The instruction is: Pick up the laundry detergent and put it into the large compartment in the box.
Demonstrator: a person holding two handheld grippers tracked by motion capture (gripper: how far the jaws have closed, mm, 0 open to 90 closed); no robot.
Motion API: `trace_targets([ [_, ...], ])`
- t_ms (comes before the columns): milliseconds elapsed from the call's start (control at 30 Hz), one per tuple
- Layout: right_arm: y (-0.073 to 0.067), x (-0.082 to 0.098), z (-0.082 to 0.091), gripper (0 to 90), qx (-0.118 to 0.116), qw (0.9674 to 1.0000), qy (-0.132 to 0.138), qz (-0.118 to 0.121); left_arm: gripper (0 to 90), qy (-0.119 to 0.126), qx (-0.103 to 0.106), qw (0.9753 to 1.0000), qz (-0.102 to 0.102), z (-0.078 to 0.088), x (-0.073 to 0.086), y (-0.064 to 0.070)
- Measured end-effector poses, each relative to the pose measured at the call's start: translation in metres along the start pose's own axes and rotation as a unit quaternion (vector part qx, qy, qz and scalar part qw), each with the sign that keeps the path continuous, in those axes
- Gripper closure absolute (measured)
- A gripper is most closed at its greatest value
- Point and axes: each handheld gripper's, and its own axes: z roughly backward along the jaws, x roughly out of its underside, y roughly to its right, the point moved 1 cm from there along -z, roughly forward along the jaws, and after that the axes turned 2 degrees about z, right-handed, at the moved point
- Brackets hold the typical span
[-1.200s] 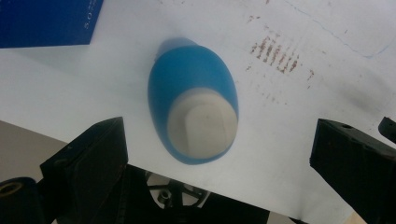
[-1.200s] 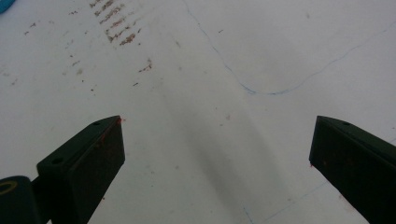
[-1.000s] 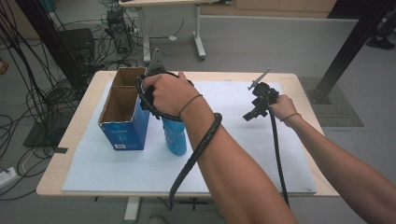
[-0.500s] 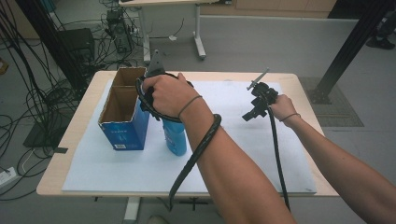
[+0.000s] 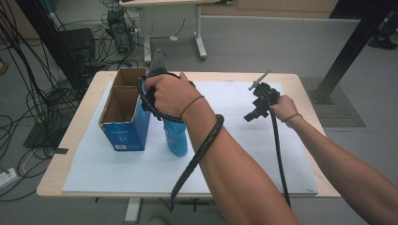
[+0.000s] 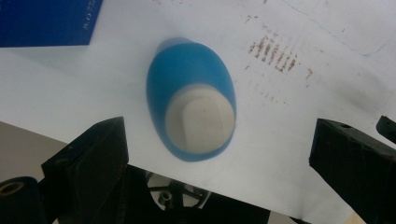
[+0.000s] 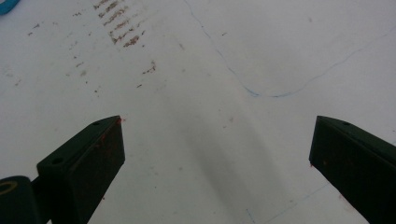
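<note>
Left gripper hovers directly above upright blue plastic bottle with white cap, jaws spread wide, nothing held. Bottle stands on white sheet-covered surface, just right of open blue cardboard box.

Judgement: lower straight, centre cap between jaws, close on neck (tall bottle may tip).

Box wall close on left, crowds that side. Right gripper jaws also apart, empty, well apart at right.

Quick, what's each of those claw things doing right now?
Left gripper: open, jaws wide apart above the upright blue bottle, gripping nothing.
Right gripper: open, holding nothing, over the white mat.
</note>
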Motion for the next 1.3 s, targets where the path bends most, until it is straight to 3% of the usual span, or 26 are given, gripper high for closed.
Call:
trace_targets([
  [1300, -0.0022, 0.0009, -0.0022, 3.4, -0.001, 1.0000, 0.003, 0.006, 5.1, 0.007, -0.010, 0.9999, 0.003, -0.0003, 0.0039, 0.0042],
])
